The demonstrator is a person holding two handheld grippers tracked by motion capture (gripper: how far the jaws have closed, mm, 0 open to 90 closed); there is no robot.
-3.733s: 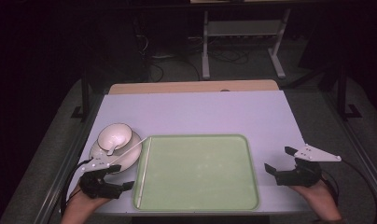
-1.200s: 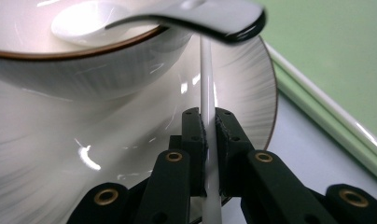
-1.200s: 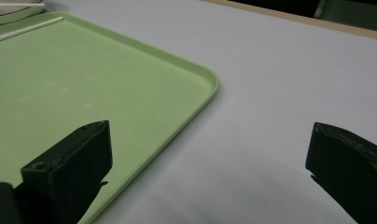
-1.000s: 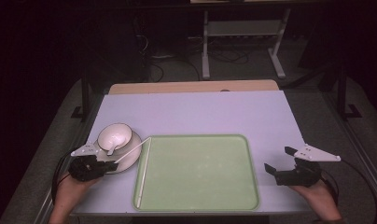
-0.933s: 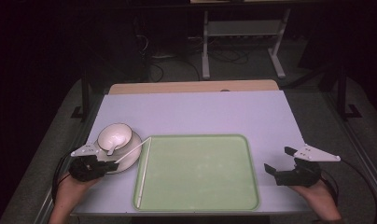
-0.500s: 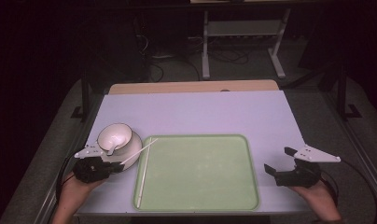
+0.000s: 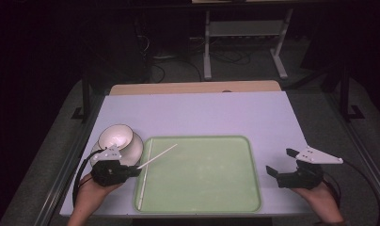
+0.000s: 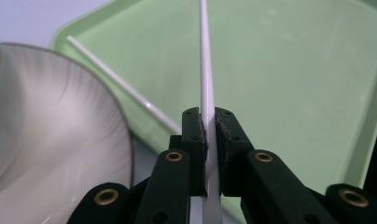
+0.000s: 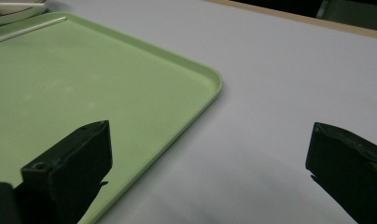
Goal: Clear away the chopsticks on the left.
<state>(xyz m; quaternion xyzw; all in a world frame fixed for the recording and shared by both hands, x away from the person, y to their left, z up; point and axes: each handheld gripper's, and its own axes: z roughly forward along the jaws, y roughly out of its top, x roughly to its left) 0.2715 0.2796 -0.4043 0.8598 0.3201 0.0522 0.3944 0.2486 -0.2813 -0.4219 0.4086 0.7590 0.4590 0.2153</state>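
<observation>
Gripping tool (left): the left gripper (image 7: 131,170), at the lower left of the high view, has its jaws closed on a thin white chopstick (image 7: 158,156); in the left gripper view the stick (image 8: 206,70) passes between the two black pads and runs toward the top of the frame.
Held chopstick: it points diagonally to the upper right, its far end over the left part of the green tray (image 7: 254,155).
Bowl: a white bowl (image 7: 115,136) stands on a white plate (image 7: 135,147), just above the left gripper, beside the left edge of the tray.
Second chopstick: another white chopstick (image 7: 146,174) lies along the left edge of the tray, nearly vertical in the high view; in the left gripper view it (image 8: 126,88) crosses the frame diagonally, left of the held one.
Tray: it lies in the lower middle on the pale table (image 7: 202,113).
Right tool: the right gripper (image 7: 280,167), at the lower right, has its jaws wide apart with nothing between them, near the right edge of the tray.
</observation>
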